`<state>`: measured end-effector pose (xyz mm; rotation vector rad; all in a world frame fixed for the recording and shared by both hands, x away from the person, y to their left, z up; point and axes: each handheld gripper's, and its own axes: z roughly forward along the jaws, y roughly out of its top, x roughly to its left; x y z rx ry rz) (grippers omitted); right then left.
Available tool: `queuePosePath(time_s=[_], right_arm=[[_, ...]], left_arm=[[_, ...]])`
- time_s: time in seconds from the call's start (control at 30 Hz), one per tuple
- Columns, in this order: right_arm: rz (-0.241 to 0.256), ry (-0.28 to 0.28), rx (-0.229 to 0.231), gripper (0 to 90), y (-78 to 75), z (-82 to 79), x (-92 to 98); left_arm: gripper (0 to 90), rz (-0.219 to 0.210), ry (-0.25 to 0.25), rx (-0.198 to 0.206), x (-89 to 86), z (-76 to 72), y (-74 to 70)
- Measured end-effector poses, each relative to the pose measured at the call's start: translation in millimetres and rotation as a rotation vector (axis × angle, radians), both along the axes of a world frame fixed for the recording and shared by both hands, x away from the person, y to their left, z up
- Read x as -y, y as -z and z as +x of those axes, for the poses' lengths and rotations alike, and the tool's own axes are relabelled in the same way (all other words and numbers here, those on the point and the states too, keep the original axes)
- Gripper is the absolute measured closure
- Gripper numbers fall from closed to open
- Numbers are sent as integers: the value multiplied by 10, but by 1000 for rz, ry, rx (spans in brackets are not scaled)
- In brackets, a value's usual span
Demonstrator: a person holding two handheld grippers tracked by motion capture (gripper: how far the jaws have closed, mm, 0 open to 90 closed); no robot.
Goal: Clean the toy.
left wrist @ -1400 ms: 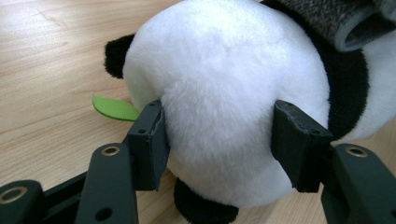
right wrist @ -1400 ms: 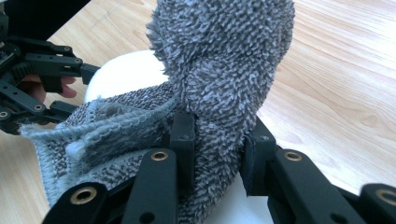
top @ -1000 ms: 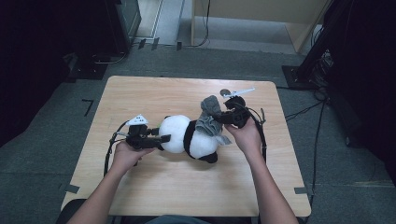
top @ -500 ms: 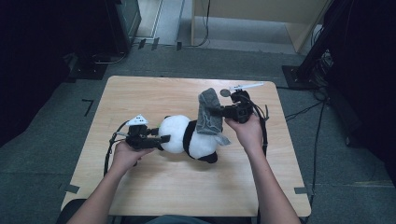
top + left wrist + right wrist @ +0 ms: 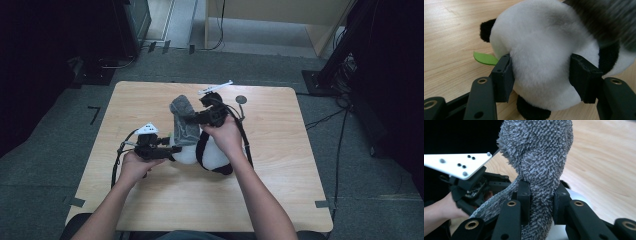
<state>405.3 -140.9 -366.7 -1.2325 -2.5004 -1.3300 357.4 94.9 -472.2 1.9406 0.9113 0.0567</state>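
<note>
No readable text, label, brand, number or sign appears in any of the views. The white plate (image 5: pixel 459 164) on the left gripper carries small dark holes, not characters. The panda toy (image 5: pixel 544 55), the grey cloth (image 5: pixel 541 157) and the wooden table (image 5: pixel 300 165) bear no lettering.
</note>
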Motion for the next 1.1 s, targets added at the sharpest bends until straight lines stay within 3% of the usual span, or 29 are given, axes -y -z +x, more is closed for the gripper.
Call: queuePosePath(time_s=[0.1, 0.23, 0.27, 0.4, 0.67, 1.1], right_arm=[[-37, -22, -14, 733, 131, 60, -160], [-184, -16, 2, 703, 288, 79, -281], [-197, -15, 18, 695, 307, 73, -279], [-211, -5, 36, 687, 313, 48, -218], [-201, 5, 15, 687, 312, 12, -35], [-194, 64, -11, 704, 269, -68, 416]], left_arm=[[404, 4, 2, -1, -2, -2, -2], [404, 8, 2, -5, -3, 0, 4], [404, 7, 4, -6, -6, 3, 6], [403, 6, 2, 1, 9, 2, 11], [400, 12, -1, -3, 30, 8, 18], [393, 4, 1, -2, 26, 22, 32]])
